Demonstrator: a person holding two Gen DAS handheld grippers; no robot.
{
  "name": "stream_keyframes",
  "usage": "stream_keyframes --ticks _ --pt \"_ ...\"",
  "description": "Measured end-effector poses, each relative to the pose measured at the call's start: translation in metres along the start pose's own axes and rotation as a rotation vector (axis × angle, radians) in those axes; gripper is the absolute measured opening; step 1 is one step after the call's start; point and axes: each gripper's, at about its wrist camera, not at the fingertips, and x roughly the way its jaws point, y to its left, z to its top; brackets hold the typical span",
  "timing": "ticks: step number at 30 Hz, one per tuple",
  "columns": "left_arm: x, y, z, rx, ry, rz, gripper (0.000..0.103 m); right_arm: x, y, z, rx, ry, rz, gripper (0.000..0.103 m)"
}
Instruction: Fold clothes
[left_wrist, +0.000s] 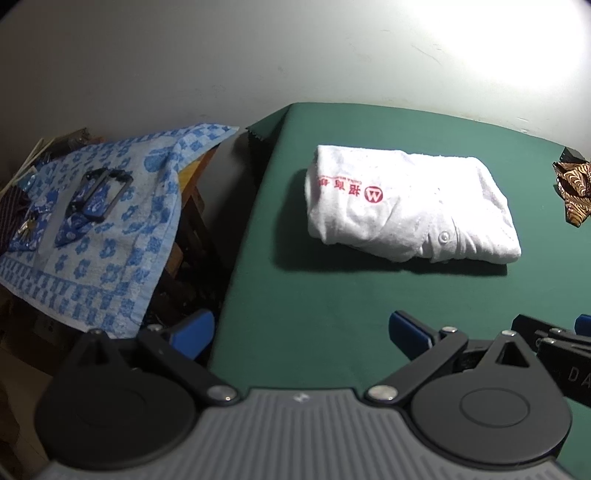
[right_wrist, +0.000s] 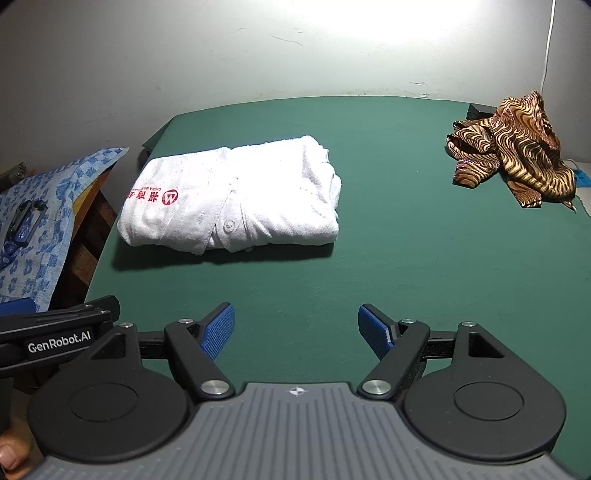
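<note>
Right wrist view, nearest first: my right claw (right_wrist: 295, 328) stands wide open over bare green counter (right_wrist: 406, 258), holding nothing. My left claw (left_wrist: 299, 332) is spread just as wide and empty, straddling the counter's left edge. Beyond them the white shirt (right_wrist: 236, 199) lies as a folded bundle toward the counter's left side, button placket up. It looks soft and light; I would pinch a thick folded edge rather than the loose top layer. Farther right, a crumpled striped cloth (right_wrist: 517, 162) sits unfolded near the back corner, probably slippery. Open room lies between them; off the left edge hangs a blue towel (left_wrist: 92, 229).
</note>
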Motion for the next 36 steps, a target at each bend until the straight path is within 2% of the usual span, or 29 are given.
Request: stream_keyframes --ticks 12,16,19,22,24,26,30,36 --pt "-0.001 -0.004 0.008 0.011 -0.005 0.010 0.102 0.008 0.005 0.006 -0.046 -0.008 -0.010 0.077" --pt "-0.013 -0.005 0.027 0.032 -0.046 0.025 0.102 0.002 0.010 0.020 -0.080 -0.031 -0.001 0.076" --pt "-0.027 0.002 0.051 0.006 -0.068 0.002 0.102 -0.003 0.011 0.032 -0.069 -0.061 0.005 0.076" --pt "-0.044 0.001 0.066 0.027 -0.146 0.036 0.103 -0.007 0.012 0.043 -0.059 -0.090 0.012 0.077" --pt "-0.044 -0.005 0.063 0.054 -0.156 0.052 0.102 -0.010 0.013 0.051 -0.052 -0.110 0.016 0.077" --pt "-0.035 -0.008 0.056 0.050 -0.116 0.044 0.102 -0.012 0.012 0.055 -0.043 -0.120 0.020 0.075" --pt "-0.026 -0.008 0.039 0.006 -0.087 0.029 0.102 -0.008 0.005 0.047 -0.018 -0.099 0.025 0.075" --pt "-0.016 -0.018 0.023 0.007 -0.067 0.011 0.102 -0.002 -0.005 0.035 0.020 -0.068 0.033 0.075"
